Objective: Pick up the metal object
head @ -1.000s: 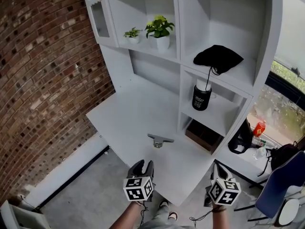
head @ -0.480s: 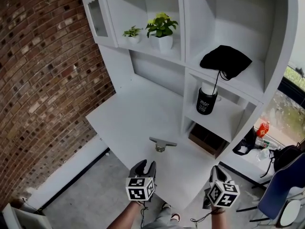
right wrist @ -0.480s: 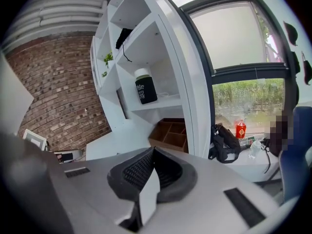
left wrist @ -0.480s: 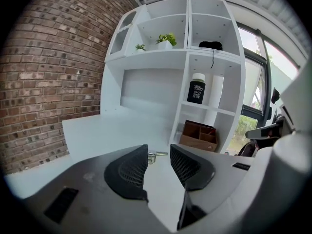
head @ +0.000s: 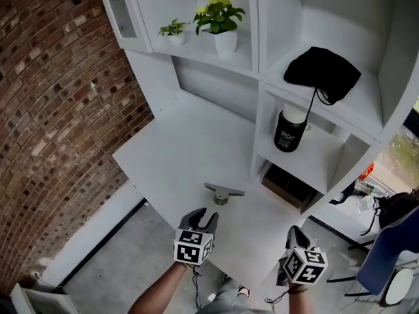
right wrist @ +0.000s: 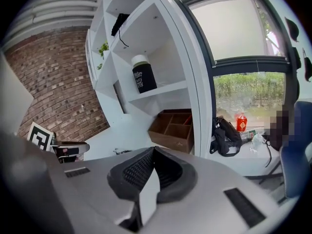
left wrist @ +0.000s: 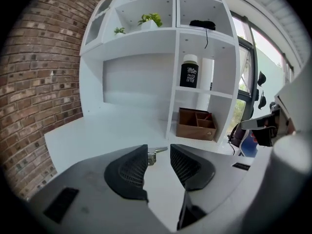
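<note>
Two claws hang at the near edge of the white bench (head: pixel 163 156). Left claw (head: pixel 200 217) has its jaws part-way apart with nothing held. The metal object (head: pixel 222 193) lies flat on the bench just ahead of it, showing through the gap in the left gripper view (left wrist: pixel 155 153), not touched. Right claw (head: pixel 295 235) is off to the side, jaws pressed together, empty. A wooden box (head: pixel 288 183) sits in the bottom shelf bay.

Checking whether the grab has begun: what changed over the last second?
The left gripper moved forward toward the metal object, jaws open, not touching it. The metal object still lies on the desk; the right gripper stays shut, held back.
</note>
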### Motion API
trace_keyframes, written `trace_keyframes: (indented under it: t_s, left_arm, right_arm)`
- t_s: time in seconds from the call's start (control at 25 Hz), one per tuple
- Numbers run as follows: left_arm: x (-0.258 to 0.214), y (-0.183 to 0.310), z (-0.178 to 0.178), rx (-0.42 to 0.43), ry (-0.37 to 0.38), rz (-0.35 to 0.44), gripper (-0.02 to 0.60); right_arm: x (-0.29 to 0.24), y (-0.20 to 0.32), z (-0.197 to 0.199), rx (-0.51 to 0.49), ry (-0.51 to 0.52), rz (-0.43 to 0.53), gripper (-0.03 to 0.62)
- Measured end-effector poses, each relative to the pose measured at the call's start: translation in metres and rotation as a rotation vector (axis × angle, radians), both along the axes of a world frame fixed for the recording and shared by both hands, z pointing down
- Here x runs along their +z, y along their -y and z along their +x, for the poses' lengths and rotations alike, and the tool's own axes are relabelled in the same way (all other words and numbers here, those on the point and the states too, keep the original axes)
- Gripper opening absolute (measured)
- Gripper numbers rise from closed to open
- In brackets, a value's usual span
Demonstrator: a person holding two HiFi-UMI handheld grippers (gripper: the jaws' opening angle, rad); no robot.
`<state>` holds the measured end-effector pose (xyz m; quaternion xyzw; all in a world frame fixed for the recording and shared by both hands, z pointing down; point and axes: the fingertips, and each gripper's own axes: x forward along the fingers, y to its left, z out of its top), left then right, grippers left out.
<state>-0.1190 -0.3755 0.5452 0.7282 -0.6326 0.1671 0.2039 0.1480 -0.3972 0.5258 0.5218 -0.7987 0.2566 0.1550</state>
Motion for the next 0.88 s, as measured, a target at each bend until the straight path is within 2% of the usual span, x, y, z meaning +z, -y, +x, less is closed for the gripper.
trace_keyframes:
  t_s: [0.28,0.56,0.88]
  left_arm:
    - [0.012,0.031,0.004,0.16,0.123,-0.036,0.147]
    - [0.035,0.048,0.002,0.268,0.209,-0.079,0.146]
    - [0.062,0.06,-0.006,0.472,0.442,-0.127,0.143]
  right_arm:
    - [0.019,0.008,-0.013,-0.014,-0.024,-0.037,0.002]
    - [0.042,0.016,-0.02,-0.022,-0.042,-0.072,0.002]
    - [0.061,0.02,-0.027,-0.02,-0.072,-0.105,0.002]
